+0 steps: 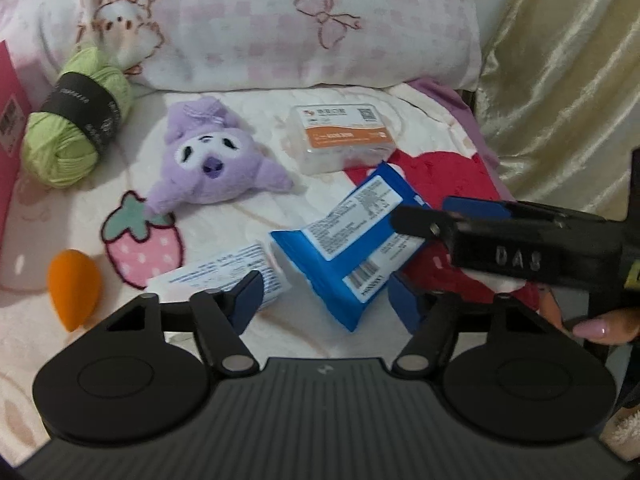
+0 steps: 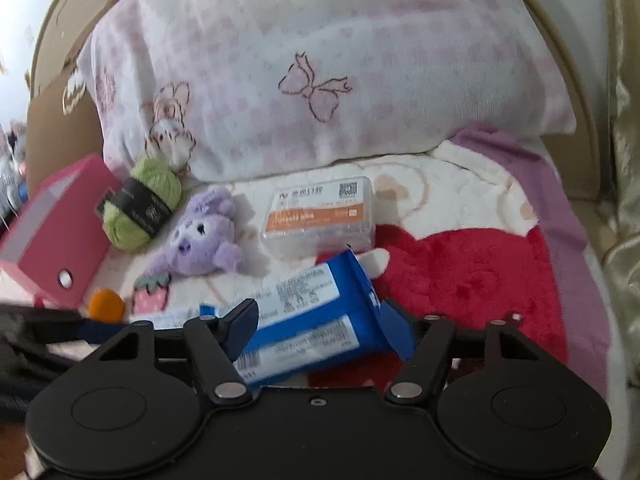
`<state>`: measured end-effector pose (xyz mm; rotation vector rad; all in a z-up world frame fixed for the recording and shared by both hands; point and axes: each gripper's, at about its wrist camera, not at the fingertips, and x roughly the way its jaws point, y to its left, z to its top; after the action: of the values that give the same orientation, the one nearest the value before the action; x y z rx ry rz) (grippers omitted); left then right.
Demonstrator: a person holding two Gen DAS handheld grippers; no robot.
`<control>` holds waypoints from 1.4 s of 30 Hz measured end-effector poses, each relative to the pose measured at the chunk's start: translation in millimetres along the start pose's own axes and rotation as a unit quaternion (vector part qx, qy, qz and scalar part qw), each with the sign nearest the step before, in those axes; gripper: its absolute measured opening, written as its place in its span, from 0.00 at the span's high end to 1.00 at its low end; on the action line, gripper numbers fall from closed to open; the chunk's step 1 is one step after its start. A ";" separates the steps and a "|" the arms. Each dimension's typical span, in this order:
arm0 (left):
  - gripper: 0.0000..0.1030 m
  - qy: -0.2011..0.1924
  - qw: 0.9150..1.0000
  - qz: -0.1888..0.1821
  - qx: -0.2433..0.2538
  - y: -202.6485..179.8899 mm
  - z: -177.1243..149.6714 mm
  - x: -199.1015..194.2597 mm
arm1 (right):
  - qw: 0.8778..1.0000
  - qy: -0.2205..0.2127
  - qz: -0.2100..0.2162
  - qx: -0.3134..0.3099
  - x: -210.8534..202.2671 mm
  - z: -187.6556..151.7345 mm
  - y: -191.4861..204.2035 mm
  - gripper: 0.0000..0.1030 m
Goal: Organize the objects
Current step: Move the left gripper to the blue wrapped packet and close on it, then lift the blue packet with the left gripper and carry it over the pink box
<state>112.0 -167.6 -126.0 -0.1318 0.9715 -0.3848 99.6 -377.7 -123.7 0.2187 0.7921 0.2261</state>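
Fleecy blanket (image 1: pixel 224 236) under me, pillow (image 1: pixel 260 24) behind, gold curtain (image 1: pixel 560 80) alongside. Clear box (image 1: pixel 344 136) lies shut, contents unreadable. My left gripper (image 1: pixel 324 300) and right gripper (image 2: pixel 316 328) both straddle the blue packet (image 1: pixel 340 248), jaws parted, not pressing.

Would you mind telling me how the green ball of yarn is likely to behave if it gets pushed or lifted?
The green ball of yarn looks soft and light, so it should squash a little under a grip. Its rounded shape may let it roll on the blanket. The dark paper band could slip off if grabbed alone.
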 end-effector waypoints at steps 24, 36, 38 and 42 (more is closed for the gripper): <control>0.58 0.032 0.998 0.000 -0.061 -4.4 -8.5 37.3 | 0.998 0.027 0.026 0.049 29.4 2.0 -44.1 0.50; 0.65 0.012 0.997 0.004 -0.076 -11.7 -2.3 50.5 | 0.998 0.027 0.042 0.049 22.1 -3.6 -43.0 0.75; 0.65 0.010 0.998 0.008 -0.057 -15.5 -2.4 49.2 | 0.997 0.028 0.042 0.051 18.5 -4.7 -42.4 0.75; 0.65 0.024 0.999 -0.004 -0.044 -12.7 -5.2 43.6 | 0.994 0.051 0.053 0.075 12.7 -9.0 -47.5 0.75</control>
<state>126.3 -195.4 -159.3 -0.2064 1.0362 -0.3549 107.3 -418.4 -151.5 0.3942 0.9014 0.2805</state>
